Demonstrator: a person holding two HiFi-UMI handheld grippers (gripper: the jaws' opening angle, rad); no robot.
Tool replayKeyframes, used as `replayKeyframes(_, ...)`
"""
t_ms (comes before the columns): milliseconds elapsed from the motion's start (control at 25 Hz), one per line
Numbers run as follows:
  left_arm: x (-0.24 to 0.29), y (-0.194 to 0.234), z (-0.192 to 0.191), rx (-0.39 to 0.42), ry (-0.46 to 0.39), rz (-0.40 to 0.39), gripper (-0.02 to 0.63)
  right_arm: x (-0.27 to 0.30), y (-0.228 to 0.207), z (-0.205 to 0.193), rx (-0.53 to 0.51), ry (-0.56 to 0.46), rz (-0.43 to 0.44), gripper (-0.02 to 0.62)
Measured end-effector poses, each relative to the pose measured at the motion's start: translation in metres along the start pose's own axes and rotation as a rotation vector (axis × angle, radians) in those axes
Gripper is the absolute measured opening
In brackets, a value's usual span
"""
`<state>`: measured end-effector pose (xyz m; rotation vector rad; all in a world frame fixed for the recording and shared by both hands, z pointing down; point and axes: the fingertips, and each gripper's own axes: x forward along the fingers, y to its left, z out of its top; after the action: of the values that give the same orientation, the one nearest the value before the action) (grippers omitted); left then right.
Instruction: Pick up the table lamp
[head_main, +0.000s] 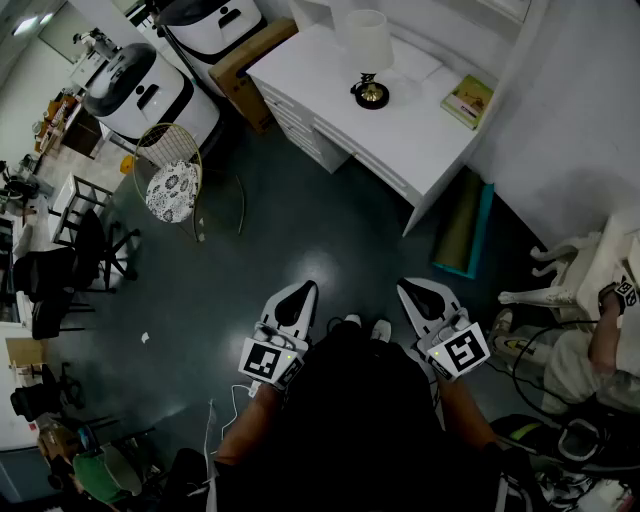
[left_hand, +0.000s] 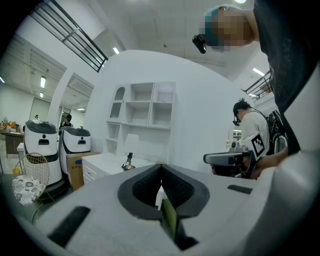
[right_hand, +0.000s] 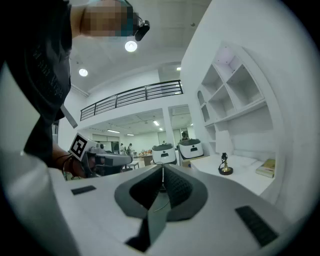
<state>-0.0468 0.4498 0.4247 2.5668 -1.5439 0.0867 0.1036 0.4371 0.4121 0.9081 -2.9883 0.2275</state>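
Observation:
The table lamp (head_main: 368, 62), with a white shade and a brass base, stands upright on the white desk (head_main: 410, 140) at the top of the head view. In the left gripper view the lamp (left_hand: 129, 162) is small and far off; the right gripper view has the lamp (right_hand: 225, 165) at the right, beside a book (right_hand: 265, 168). My left gripper (head_main: 303, 289) and right gripper (head_main: 410, 286) are held side by side close to my body, well short of the desk. Both are shut with nothing between the jaws.
Two white machines (head_main: 150, 92) and a cardboard box (head_main: 250, 62) stand left of the desk. A wire chair with a patterned cushion (head_main: 170, 185) sits on the dark floor. A rolled mat (head_main: 462, 225) leans by the desk. A white chair (head_main: 575, 268) and another person (head_main: 612, 335) are at the right.

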Motion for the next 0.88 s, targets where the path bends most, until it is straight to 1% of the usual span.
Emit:
replayKeyframes(160,0.0,-0.007,-0.003,-0.011,0.012,0.003,0.017,-0.007,-0.003,-0.011,-0.007,0.016,-0.006,0.031)
replayKeyframes(240,0.002,-0.009,-0.001,-0.021,0.011,0.001,0.017,-0.008,-0.006,-0.013,-0.012,0.019,-0.014,0.031)
replayKeyframes(360,0.006,-0.006,0.001,-0.014,0.002,-0.005,0.017,-0.004,-0.013,-0.01,-0.026,0.018,-0.029,0.032)
replayKeyframes(480,0.013,0.003,-0.002,-0.012,-0.005,-0.004,0.017,0.003,-0.024,-0.007,-0.015,-0.01,-0.052,0.034)
replayKeyframes(560,0.021,0.009,-0.005,-0.022,-0.005,-0.006,0.017,0.008,-0.03,-0.005,0.015,-0.039,-0.044,0.034)
replayKeyframes(640,0.033,0.016,-0.009,-0.032,-0.002,-0.012,0.017,0.016,-0.033,-0.009,0.066,-0.04,-0.002,0.034)
replayKeyframes(800,0.061,0.038,-0.012,-0.044,0.001,-0.032,0.017,0.047,-0.032,-0.01,0.142,-0.051,0.146,0.034)
replayKeyframes(880,0.077,0.054,-0.008,-0.057,-0.008,-0.035,0.017,0.065,-0.04,-0.006,0.182,-0.056,0.176,0.034)
